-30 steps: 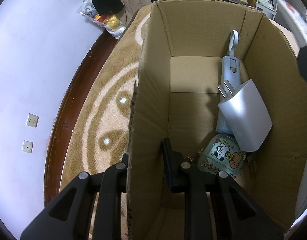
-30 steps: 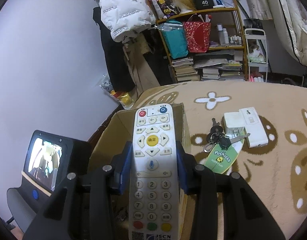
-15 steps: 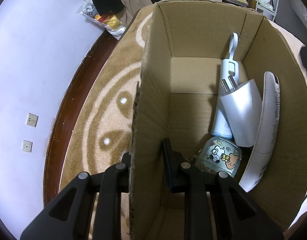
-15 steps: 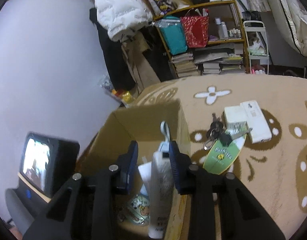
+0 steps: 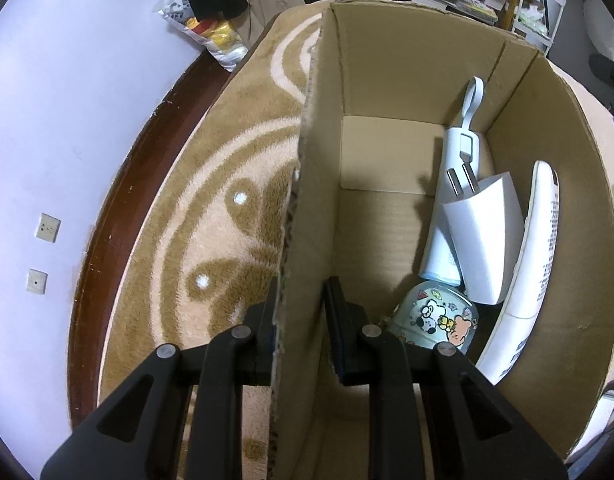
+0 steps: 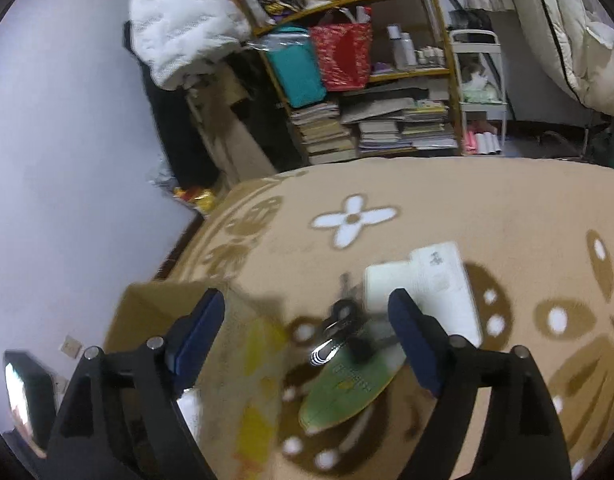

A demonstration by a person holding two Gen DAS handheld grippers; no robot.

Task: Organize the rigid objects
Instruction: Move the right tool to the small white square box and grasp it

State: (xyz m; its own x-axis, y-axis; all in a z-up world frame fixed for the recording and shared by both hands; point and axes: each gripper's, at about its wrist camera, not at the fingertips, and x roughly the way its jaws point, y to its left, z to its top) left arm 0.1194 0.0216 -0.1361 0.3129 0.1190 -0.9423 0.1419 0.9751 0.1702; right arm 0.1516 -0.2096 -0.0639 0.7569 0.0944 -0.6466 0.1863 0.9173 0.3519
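My left gripper (image 5: 303, 300) is shut on the left wall of the cardboard box (image 5: 307, 208), one finger outside and one inside. In the box lie a white remote (image 5: 527, 264) leaning on the right wall, a white plug charger (image 5: 483, 240), a pale device with a loop (image 5: 463, 152) and a round cartoon tin (image 5: 435, 320). My right gripper (image 6: 307, 304) is opening, jaws wide, with nothing pressed between them. Beyond it on the carpet lie a bunch of keys (image 6: 339, 320) with a green tag (image 6: 347, 384) and two white boxes (image 6: 427, 284). The box corner (image 6: 155, 304) shows at lower left.
A tan patterned carpet (image 6: 467, 208) covers the floor. A crowded bookshelf (image 6: 367, 120) and hanging clothes stand at the back, with a white trolley (image 6: 483, 92) beside them. A snack bag (image 5: 211, 36) lies by the wall. A small lit screen (image 6: 23, 392) sits at far left.
The right gripper let go of the remote, which now leans inside the box. It then opened wide and swung right, over the keys. The left gripper kept its hold on the box wall.
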